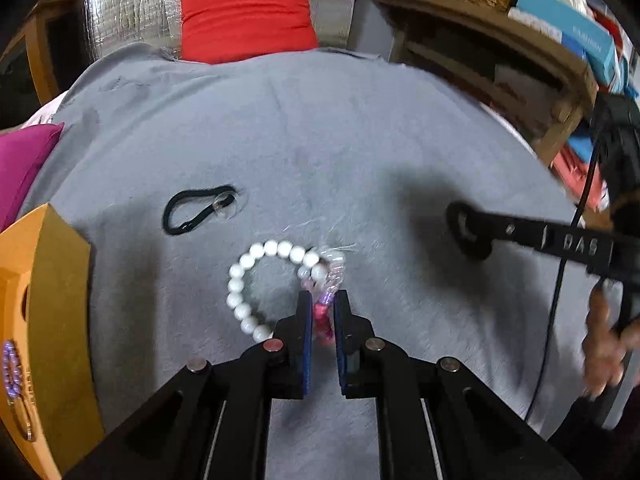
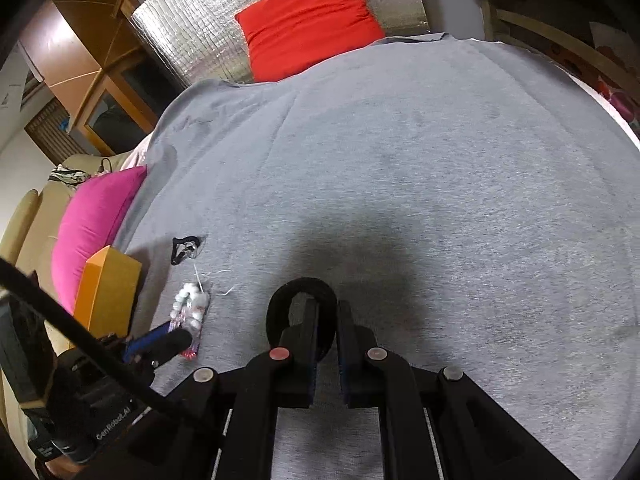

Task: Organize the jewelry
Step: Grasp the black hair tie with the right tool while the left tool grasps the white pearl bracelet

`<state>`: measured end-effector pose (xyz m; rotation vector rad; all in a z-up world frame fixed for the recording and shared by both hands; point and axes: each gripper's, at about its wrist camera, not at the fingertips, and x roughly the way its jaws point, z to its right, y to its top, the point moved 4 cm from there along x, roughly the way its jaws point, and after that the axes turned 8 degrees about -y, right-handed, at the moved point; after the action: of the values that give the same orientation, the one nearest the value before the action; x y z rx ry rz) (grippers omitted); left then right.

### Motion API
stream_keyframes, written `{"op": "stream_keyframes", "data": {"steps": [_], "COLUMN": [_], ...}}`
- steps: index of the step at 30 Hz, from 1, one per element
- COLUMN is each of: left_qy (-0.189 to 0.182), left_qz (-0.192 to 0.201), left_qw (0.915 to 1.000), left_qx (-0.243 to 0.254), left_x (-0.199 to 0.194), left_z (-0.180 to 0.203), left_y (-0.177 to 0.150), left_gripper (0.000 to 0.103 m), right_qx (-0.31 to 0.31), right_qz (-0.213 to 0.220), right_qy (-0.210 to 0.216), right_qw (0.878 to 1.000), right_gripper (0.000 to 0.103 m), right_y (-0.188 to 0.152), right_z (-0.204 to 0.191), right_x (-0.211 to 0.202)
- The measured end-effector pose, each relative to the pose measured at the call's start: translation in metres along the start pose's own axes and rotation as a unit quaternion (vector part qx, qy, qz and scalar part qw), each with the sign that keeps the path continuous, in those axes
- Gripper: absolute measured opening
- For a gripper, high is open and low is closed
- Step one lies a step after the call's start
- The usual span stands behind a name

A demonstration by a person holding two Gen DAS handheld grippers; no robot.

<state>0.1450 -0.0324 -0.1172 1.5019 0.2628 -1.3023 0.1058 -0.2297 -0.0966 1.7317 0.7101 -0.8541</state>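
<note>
1. In the left wrist view, the left gripper [image 1: 323,300] sits at lower centre, its fingers pinching a pink bracelet [image 1: 325,320] that lies tangled with a white bead bracelet [image 1: 256,284] on the grey cloth [image 1: 320,140].
2. The right gripper [image 2: 329,312] holds a black ring-shaped hair tie [image 2: 301,285] at the centre of its own view, fingers pressed on the band.
3. A second black hair tie [image 1: 192,210] lies at mid-left, just beyond the bracelets.
4. The orange box [image 1: 52,280] stands at the left edge; a purple beaded piece [image 1: 11,368] already rests in it.
5. The step looks like lifting the pink bracelet; the next move likely calls for carrying it left to the box without dragging the white beads along.
</note>
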Motion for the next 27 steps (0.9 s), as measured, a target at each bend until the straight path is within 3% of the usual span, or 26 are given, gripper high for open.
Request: {"op": "stream_keyframes", "data": {"steps": [1,3,5,12,17,19,21,27], "left_qy": [0.002,0.0,0.004,0.021,0.021,0.033,0.017,0.021], "left_qz": [0.001,0.01,0.026,0.039,-0.002,0.001,0.003,0.038], "left_qw": [1.0,0.9999,0.9995,0.9946,0.9969,0.9973,0.9976,0.9957], "left_qx": [-0.001,-0.006,-0.019,-0.094,-0.076,-0.065,-0.067,-0.082], "left_x": [-0.003,-0.012,-0.021,-0.016,0.013,0.017,0.016,-0.006], "left_z": [-0.002,-0.009,-0.019,-0.058,-0.046,-0.041,-0.037,-0.036], "left_y": [-0.001,0.0,0.002,0.005,0.002,0.003,0.005,0.008], "left_gripper": [0.019,0.041,0.048,0.048,0.033,0.03,0.012,0.01], "right_qx": [0.002,0.002,0.003,0.004,0.003,0.001,0.0,0.001], "right_qz": [-0.002,-0.002,-0.003,-0.001,-0.007,-0.007,-0.007,0.001], "right_qy": [-0.001,-0.003,-0.004,-0.004,-0.003,-0.005,-0.005,-0.001], "right_qw": [1.0,1.0,1.0,1.0,1.0,1.0,1.0,1.0], "right_gripper": [0.009,0.009,0.009,0.009,0.009,0.009,0.009,0.009], "right_y": [0.0,-0.001,-0.001,-0.001,-0.003,-0.003,-0.002,-0.002], "right_z": [0.002,0.006,0.009,0.009,0.007,0.007,0.006,0.005], "right_x": [0.0,-0.001,-0.001,-0.001,0.003,0.005,0.005,0.001]}}
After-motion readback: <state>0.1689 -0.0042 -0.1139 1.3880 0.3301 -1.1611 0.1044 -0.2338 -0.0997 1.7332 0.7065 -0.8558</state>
